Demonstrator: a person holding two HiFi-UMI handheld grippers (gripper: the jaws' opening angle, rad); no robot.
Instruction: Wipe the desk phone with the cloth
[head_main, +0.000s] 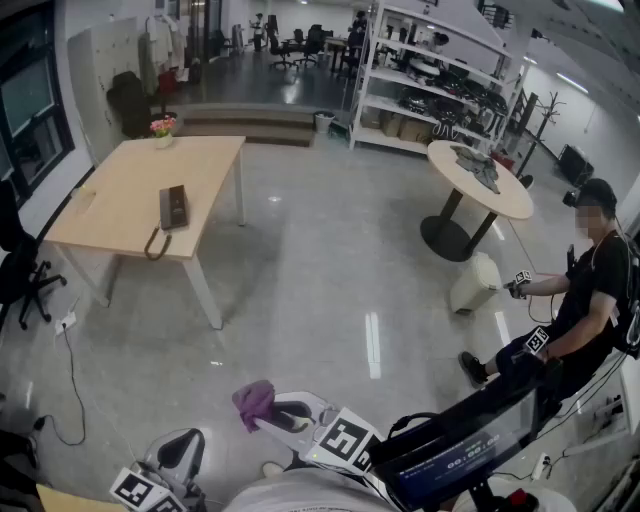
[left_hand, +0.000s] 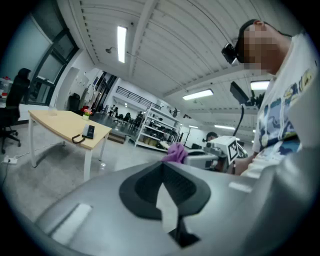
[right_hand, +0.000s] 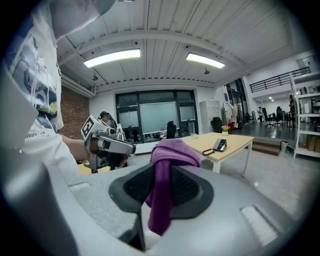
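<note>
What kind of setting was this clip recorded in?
Most likely an open-plan office or lab workspace. A wooden desk has a desk phone on it, metal shelving racks are loaded with boxes and gear, and office chairs stand further back.

Rectangular wooden table (head_main: 120, 200) stands at far left, with a small flower pot (head_main: 162, 128) on its far edge and a black office chair (head_main: 22, 272) near its left side. Round table (head_main: 505, 198) on a black pedestal stands at right, dark items on top, a pale bin (head_main: 474, 283) near its base and a metal shelving rack (head_main: 440, 85) behind. Person (head_main: 592, 290) in black sits at the right edge.
</note>
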